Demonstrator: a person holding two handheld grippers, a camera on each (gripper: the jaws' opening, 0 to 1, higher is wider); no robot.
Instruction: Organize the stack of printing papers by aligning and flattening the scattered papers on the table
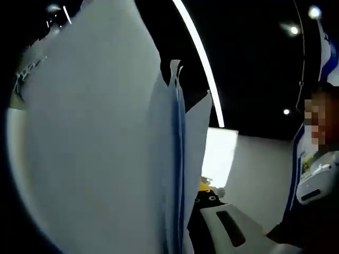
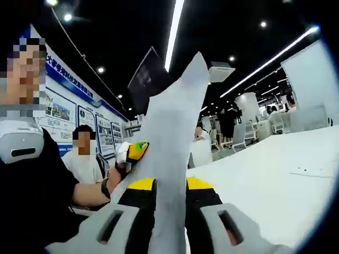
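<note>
Your right tongs [image 2: 169, 211] pinch the papers [image 2: 175, 143] upright above the bench [image 2: 275, 180]; the left tongs' grip I cannot tell (sheets block them). Tap the loose edges level before flattening.

Bright ceiling strip lights [image 2: 174, 32] glare against a dark ceiling; the close papers [image 1: 106, 148] look blurred, perhaps backlit, and edges bend fisheye-style.

The printing papers [image 1: 106, 159] are thin, matt white paper sheets with smooth faces, the right gripper [image 2: 169, 198] has matt black fingers [image 2: 140, 211] tipped in yellow plastic, and the white surface [image 2: 265, 185] looks smooth and faintly glossy.
</note>
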